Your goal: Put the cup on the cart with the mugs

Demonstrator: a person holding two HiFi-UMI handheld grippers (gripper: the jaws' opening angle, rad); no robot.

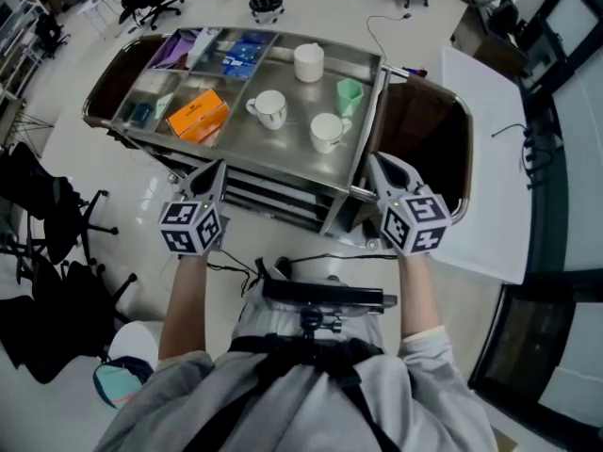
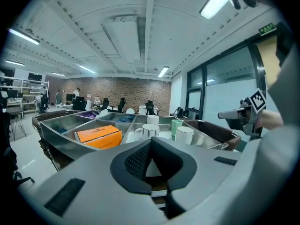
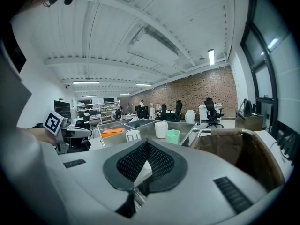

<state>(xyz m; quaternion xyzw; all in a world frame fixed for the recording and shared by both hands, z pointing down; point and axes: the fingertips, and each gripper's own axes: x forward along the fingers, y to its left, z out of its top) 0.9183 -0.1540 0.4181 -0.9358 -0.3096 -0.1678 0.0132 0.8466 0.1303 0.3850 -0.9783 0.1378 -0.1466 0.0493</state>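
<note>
A steel cart [image 1: 279,151] stands in front of me. Its open top tray holds two white mugs [image 1: 271,108] [image 1: 326,131], a tall white cup [image 1: 308,62] and a pale green cup [image 1: 350,95]. My left gripper [image 1: 217,168] hovers just short of the cart's near edge, shut with nothing in it. My right gripper [image 1: 375,163] is level with it at the cart's near right corner, also shut and empty. The left gripper view shows the mugs [image 2: 150,131] and the green cup [image 2: 176,125] beyond the closed jaws. In the right gripper view the green cup [image 3: 172,136] stands ahead.
An orange box [image 1: 198,116] and smaller packs fill the tray's left compartments. A brown bag [image 1: 426,137] hangs on a frame at the cart's right end, with a white table [image 1: 490,149] beyond. Black office chairs [image 1: 57,217] stand at the left.
</note>
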